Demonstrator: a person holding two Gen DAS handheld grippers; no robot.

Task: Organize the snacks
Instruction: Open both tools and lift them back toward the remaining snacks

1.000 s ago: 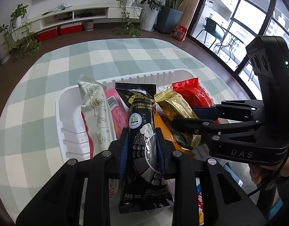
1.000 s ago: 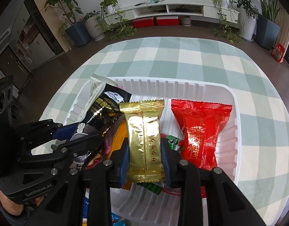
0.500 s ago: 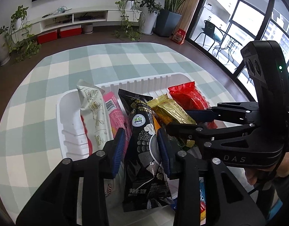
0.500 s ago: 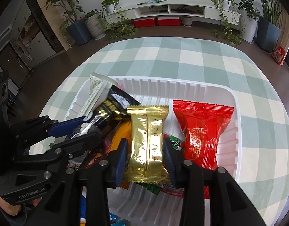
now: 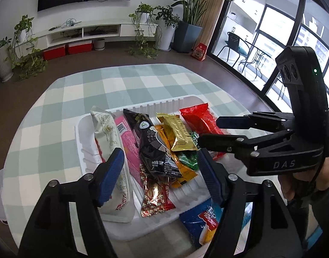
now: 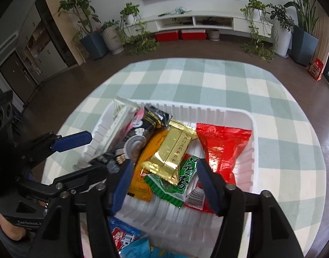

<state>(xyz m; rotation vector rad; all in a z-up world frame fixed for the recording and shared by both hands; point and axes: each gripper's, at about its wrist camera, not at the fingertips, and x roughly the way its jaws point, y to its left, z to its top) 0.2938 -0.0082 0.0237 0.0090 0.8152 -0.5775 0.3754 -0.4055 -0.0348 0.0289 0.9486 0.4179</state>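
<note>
**White tray holds the snack pile; both grippers spread wide and empty**

One white ribbed tray [image 5: 87, 154] sits on the desk [image 5: 57, 107] with its green-and-white checked cloth, and it carries nearly all the snacks. Counted in it: one cream-white packet [image 5: 109, 142] along the wall ahead of the left gripper's left finger, one pink packet [image 5: 130, 142] just beside it, one black packet [image 5: 152, 148] lying across the pile between the left gripper's fingers, one orange packet [image 6: 146, 167] under it, one gold wafer bar [image 6: 171, 157] on top, one green packet [image 6: 175, 182] poking out beneath the gold bar, one red pouch [image 6: 222, 148] ahead of the right gripper's right finger, and one red-and-gold speckled bar [image 5: 154, 195] near the tray's closer wall. That makes eight packets visible in the tray; more may be buried.

Outside the tray, close under the fingers, lies one blue-and-red packet [image 5: 204, 221] on the desk, touching the tray's near rim. A pale blue packet [image 6: 138, 248] shows at the bottom edge of the right wrist view.

The left gripper [image 5: 160, 174] has its fingers spread wide, holding nothing, with the black packet lying between and beyond them. The right gripper [image 6: 162, 182] is likewise spread wide and empty, with the gold bar and green packet lying between its blue pads [image 6: 123, 182].
</note>
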